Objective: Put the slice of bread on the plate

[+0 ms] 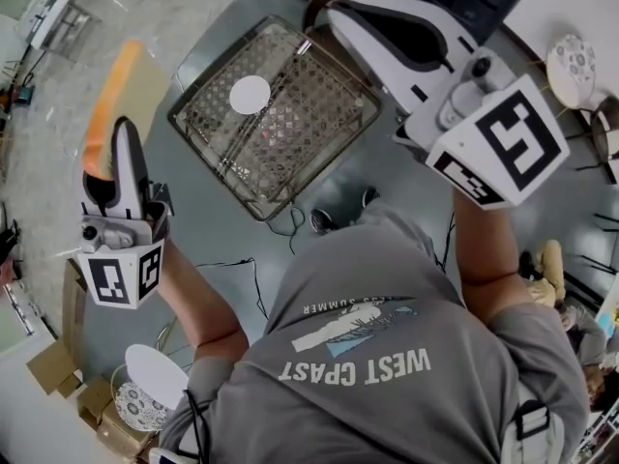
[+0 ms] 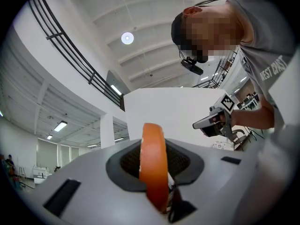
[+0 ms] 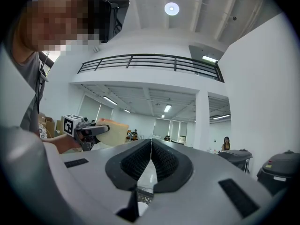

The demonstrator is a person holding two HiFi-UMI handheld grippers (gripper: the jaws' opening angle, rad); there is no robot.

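The slice of bread (image 1: pixel 108 100), pale with an orange-brown crust, stands on edge in my left gripper (image 1: pixel 122 135), which is shut on it at the left of the head view. In the left gripper view its crust (image 2: pixel 154 165) fills the gap between the jaws. In the right gripper view the bread (image 3: pixel 115 130) shows side-on. A small white plate (image 1: pixel 250 94) lies on a wire mesh rack (image 1: pixel 314 114) below, to the right of the bread. My right gripper (image 1: pixel 314 22) hovers above the rack's far right side, shut and empty, its pads meeting (image 3: pixel 151 149).
Both grippers are held high above a grey floor. A cable (image 1: pixel 282 226) trails beneath the rack. Cardboard boxes (image 1: pixel 53 367) and a white round-topped stool (image 1: pixel 155 377) sit at lower left, another patterned stool (image 1: pixel 573 62) at right. White walls stand around.
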